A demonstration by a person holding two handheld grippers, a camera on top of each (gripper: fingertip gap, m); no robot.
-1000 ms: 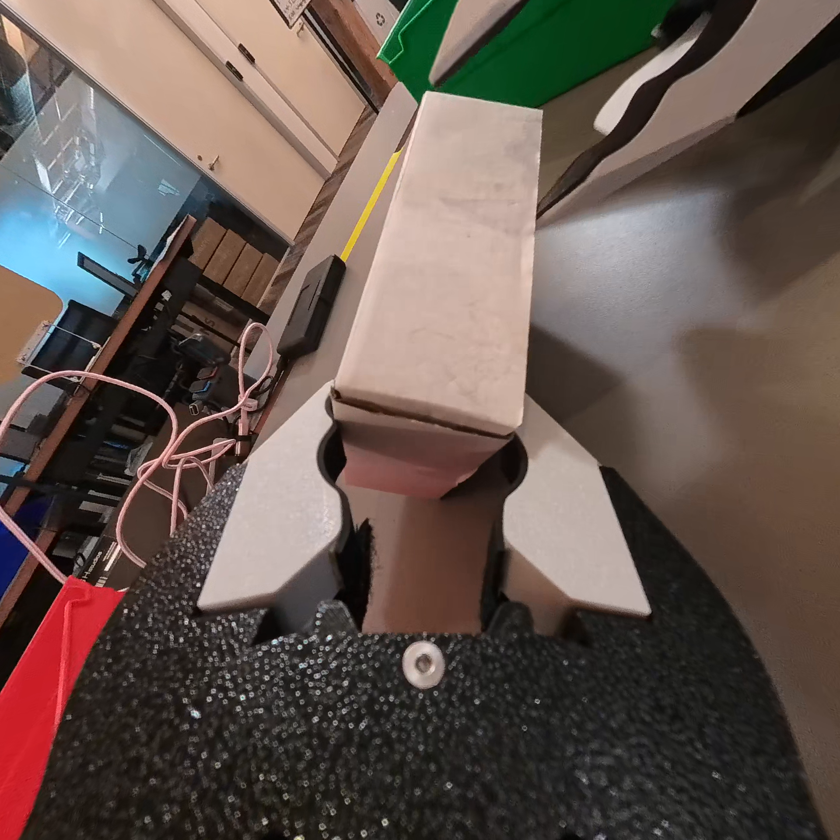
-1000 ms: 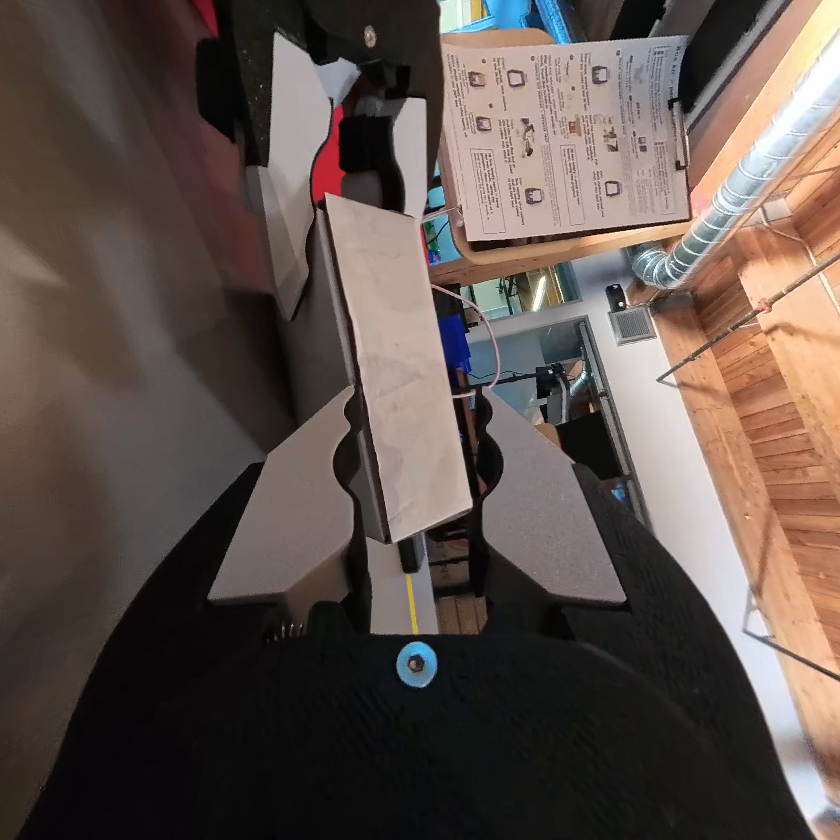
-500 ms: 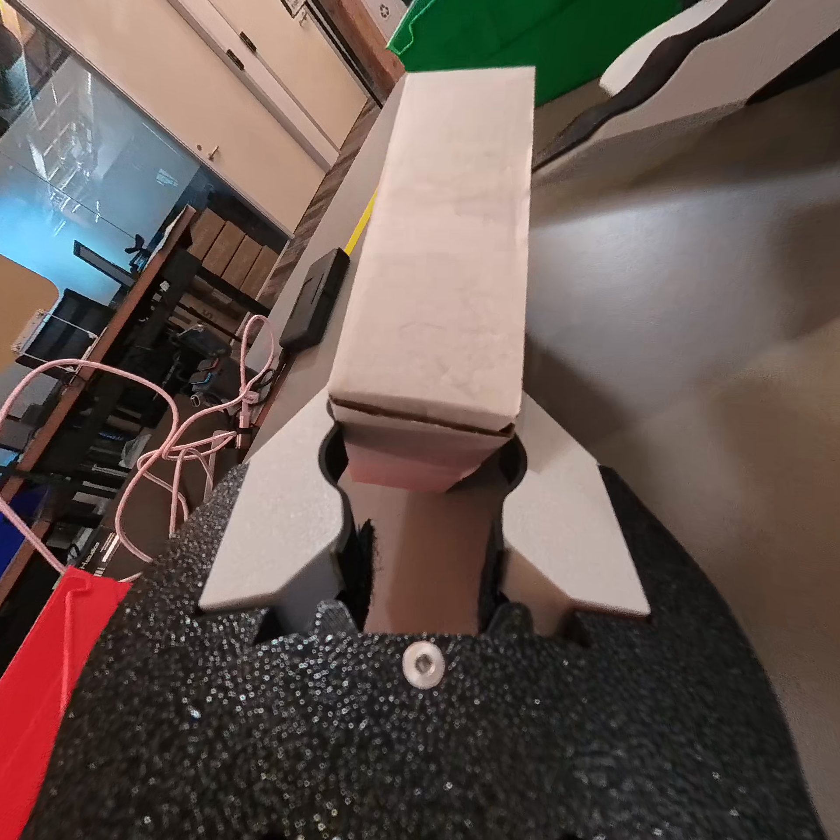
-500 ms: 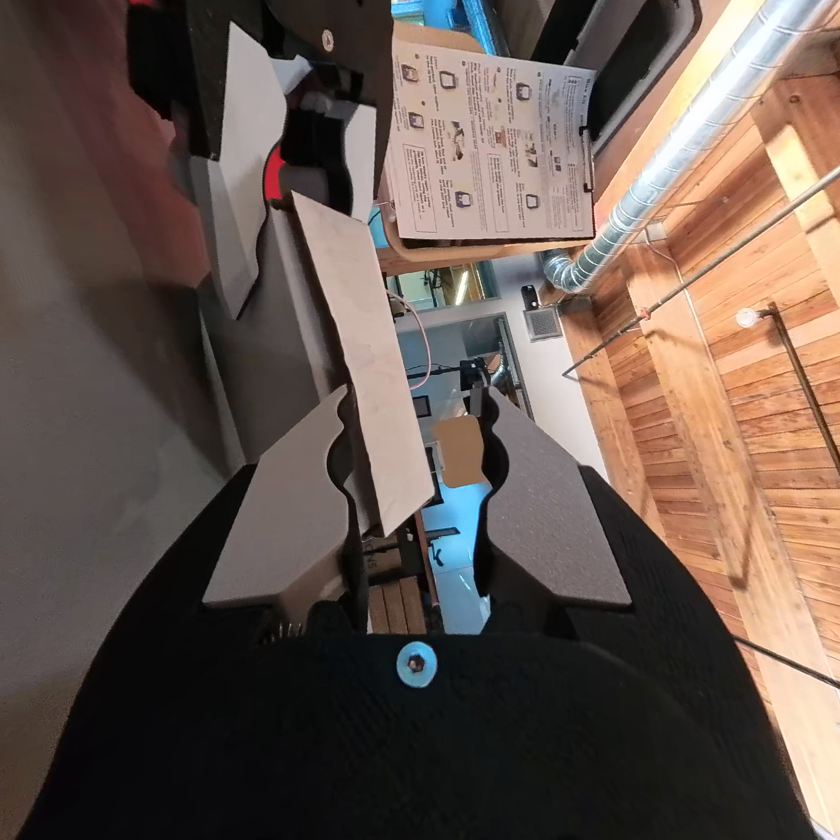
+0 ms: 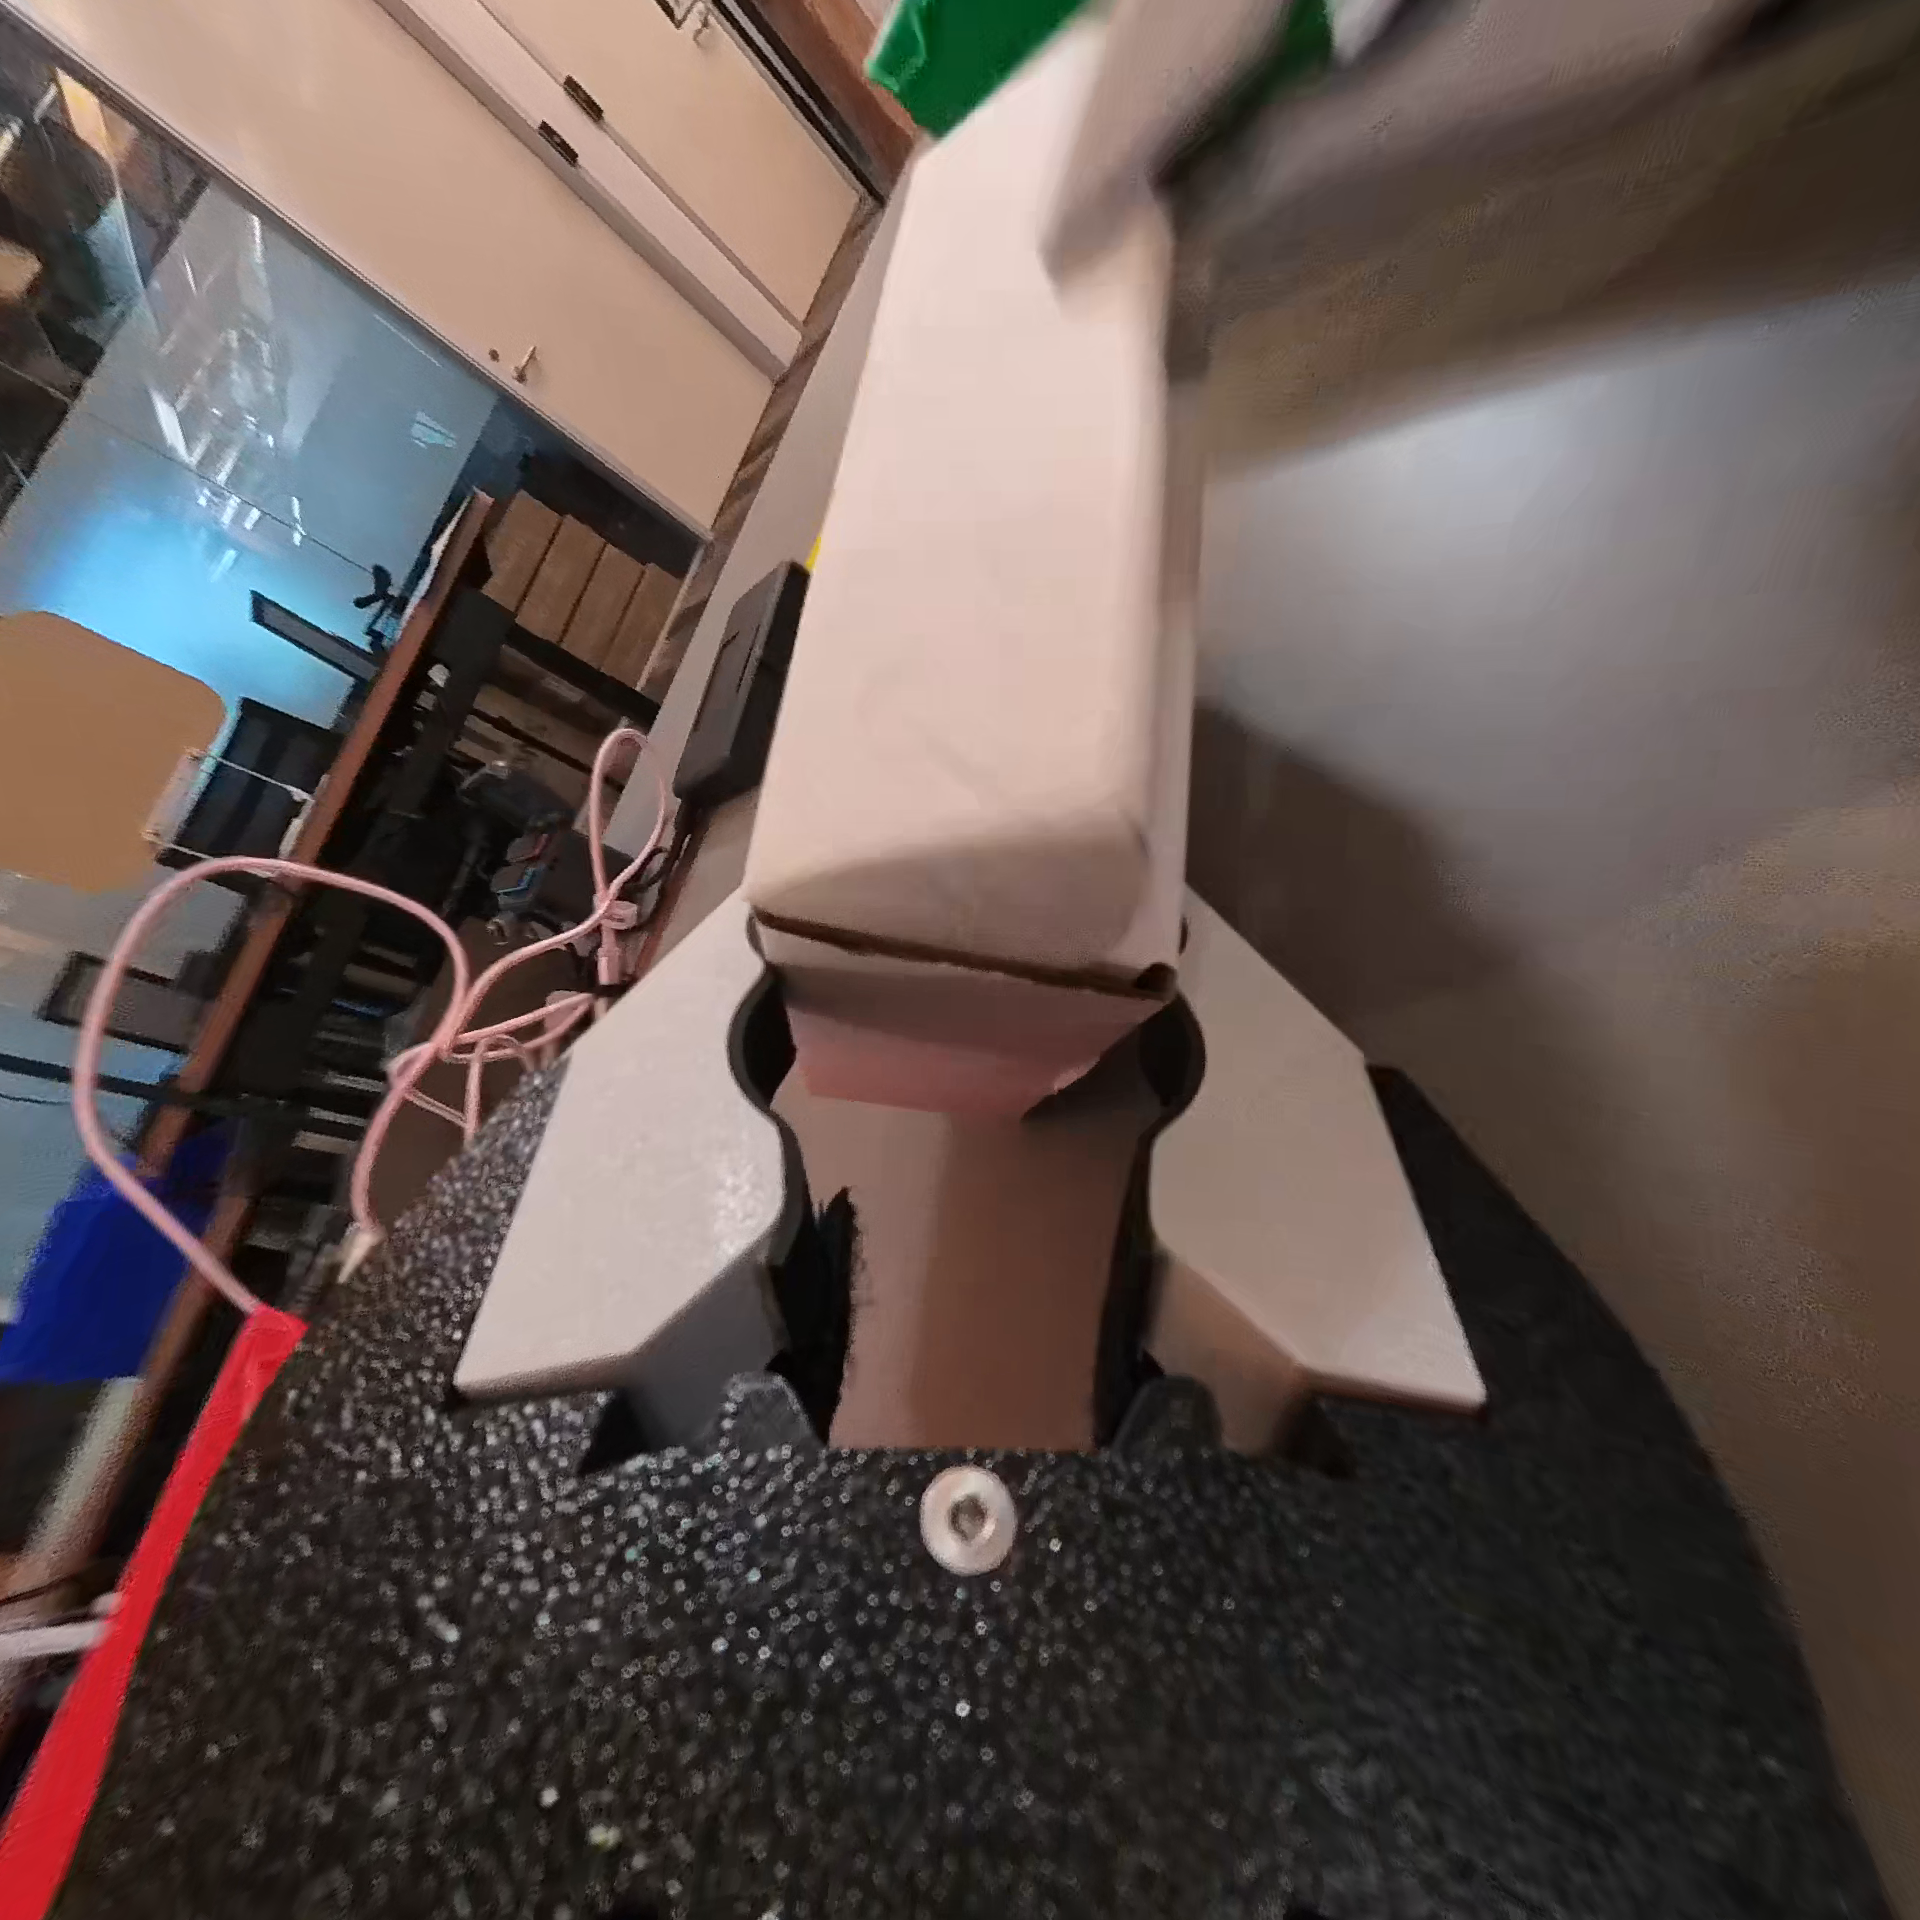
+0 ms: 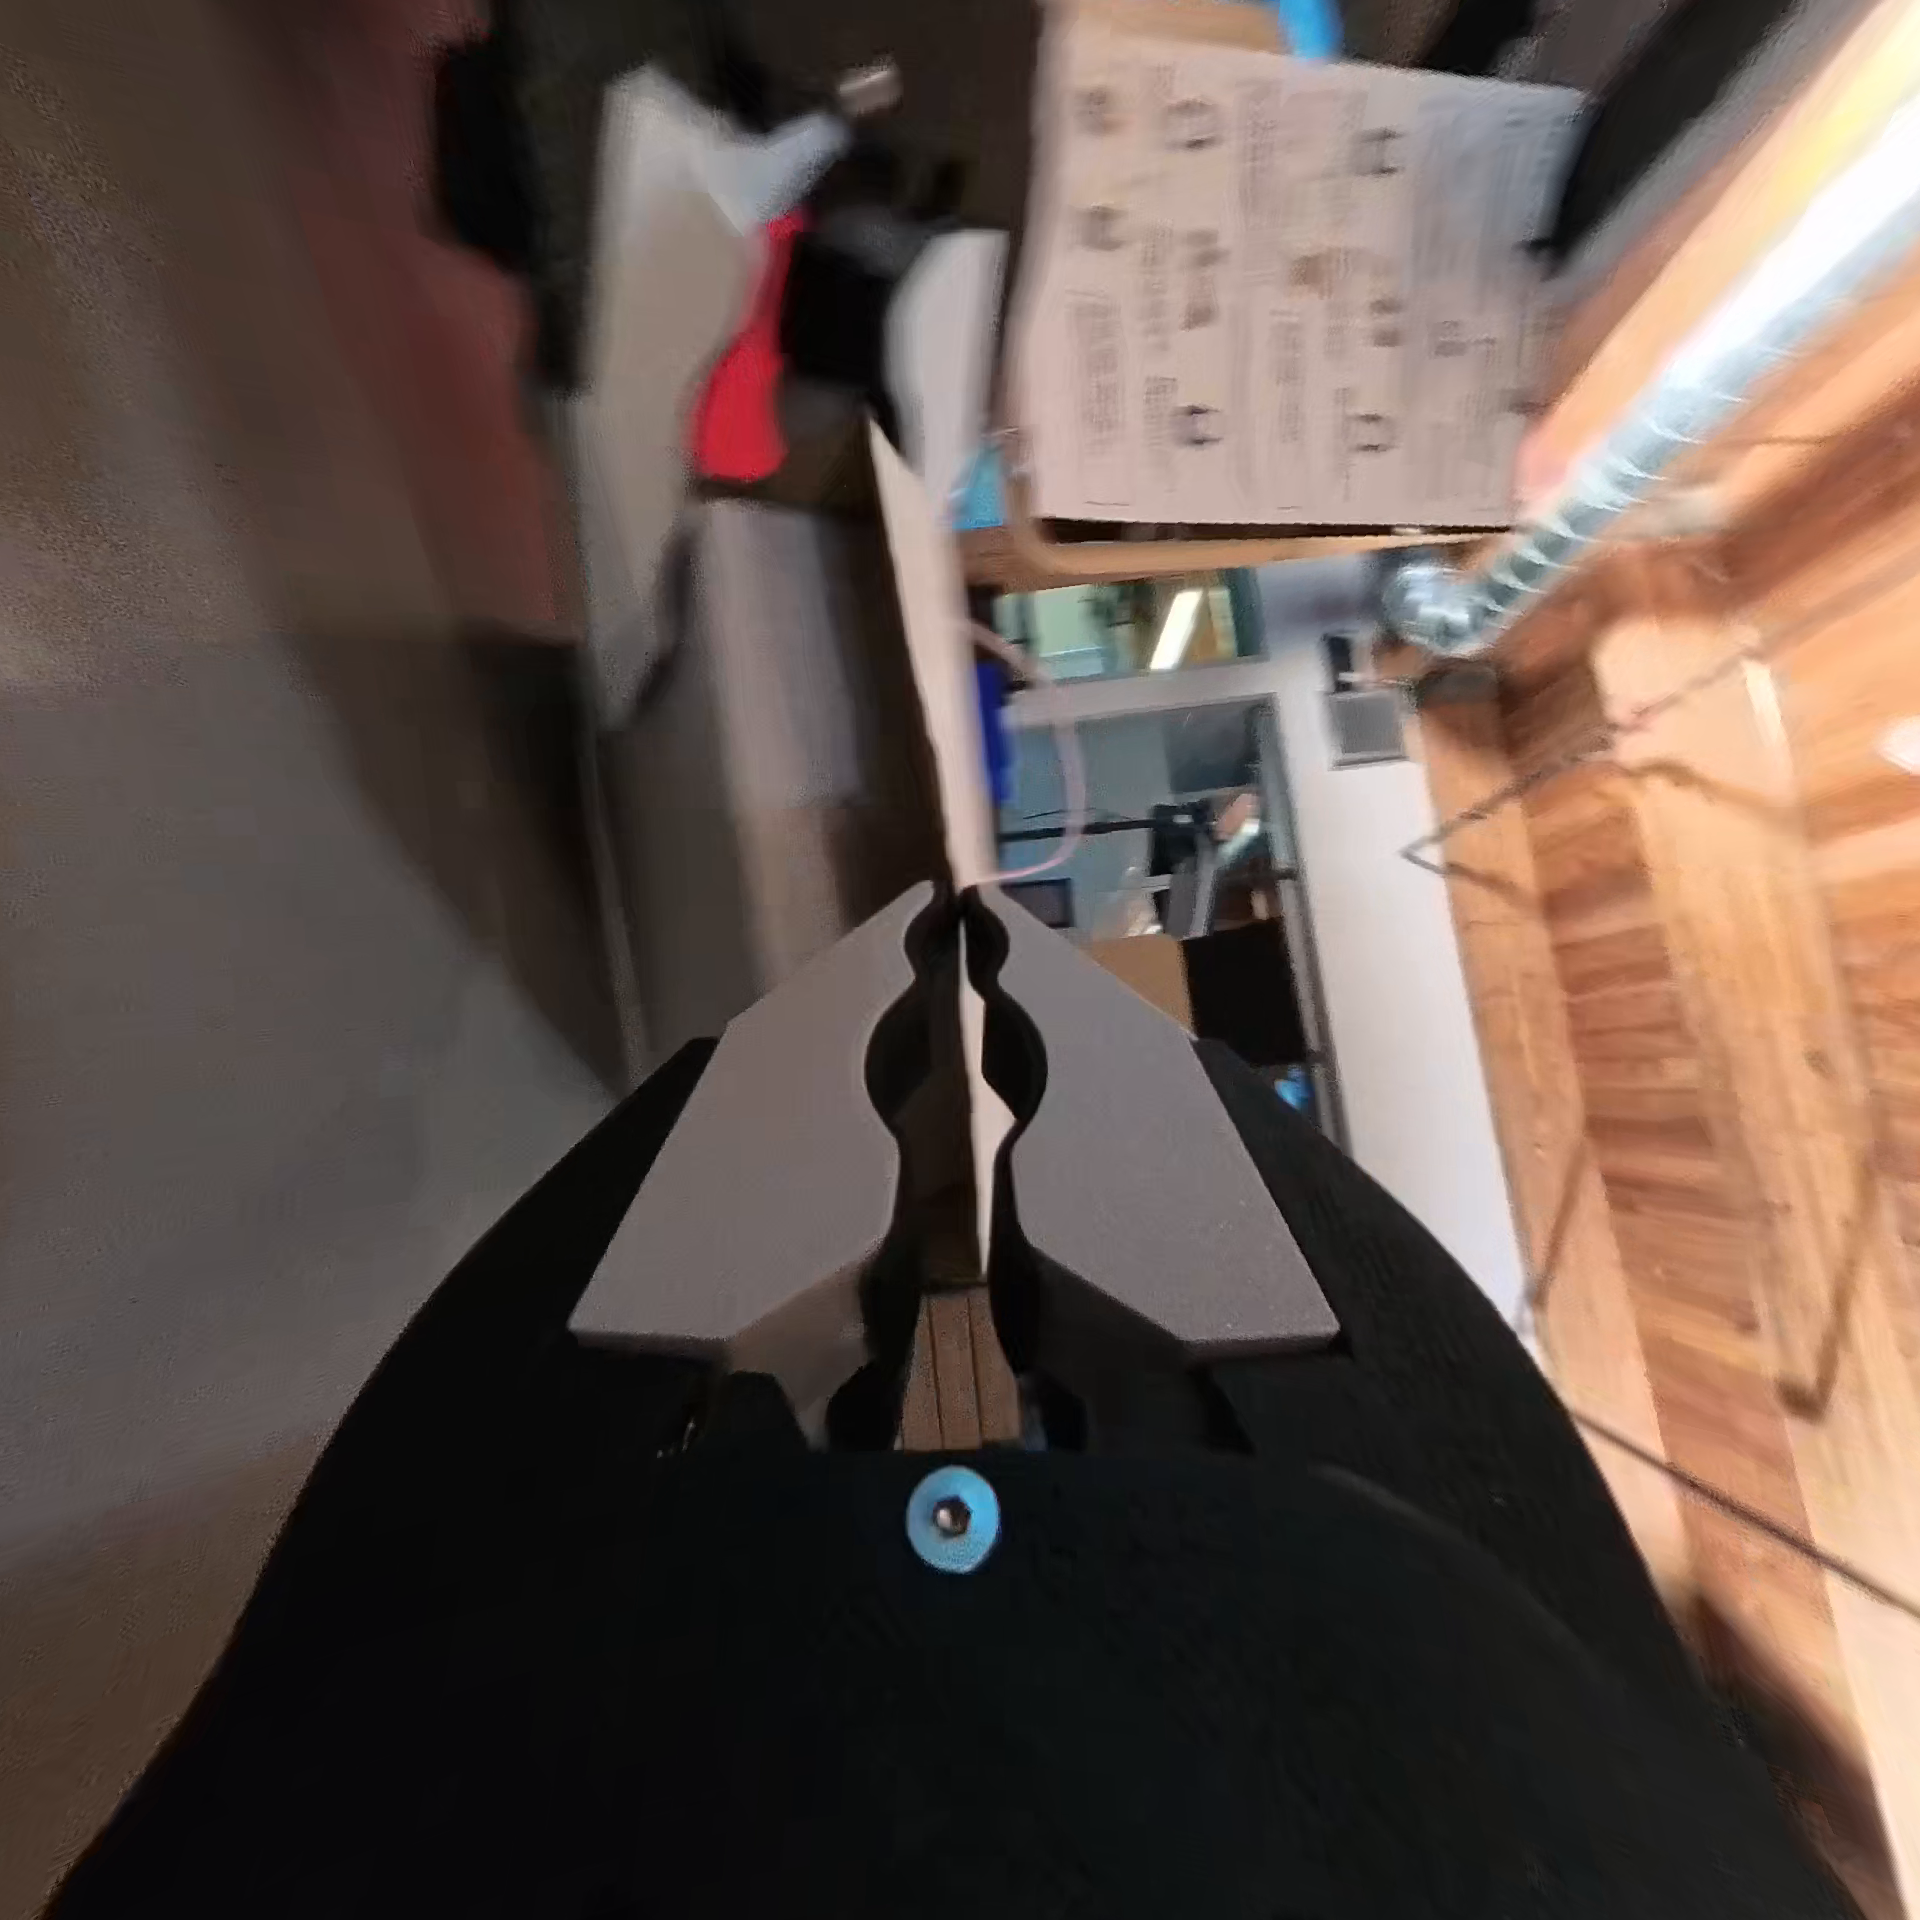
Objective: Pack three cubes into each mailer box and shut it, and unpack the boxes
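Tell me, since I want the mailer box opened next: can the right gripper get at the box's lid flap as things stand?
Probably yes: the right gripper already looks closed on the thin lid flap, while the left gripper clamps the mailer box.

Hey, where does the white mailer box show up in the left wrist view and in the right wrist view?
Left wrist view: the mailer box fills the centre, running up from between the left gripper fingers.
Right wrist view: only its thin white flap is clear, edge-on at centre, pinched at the right gripper fingertips.
Shared landmark: the pink cable beside the box.
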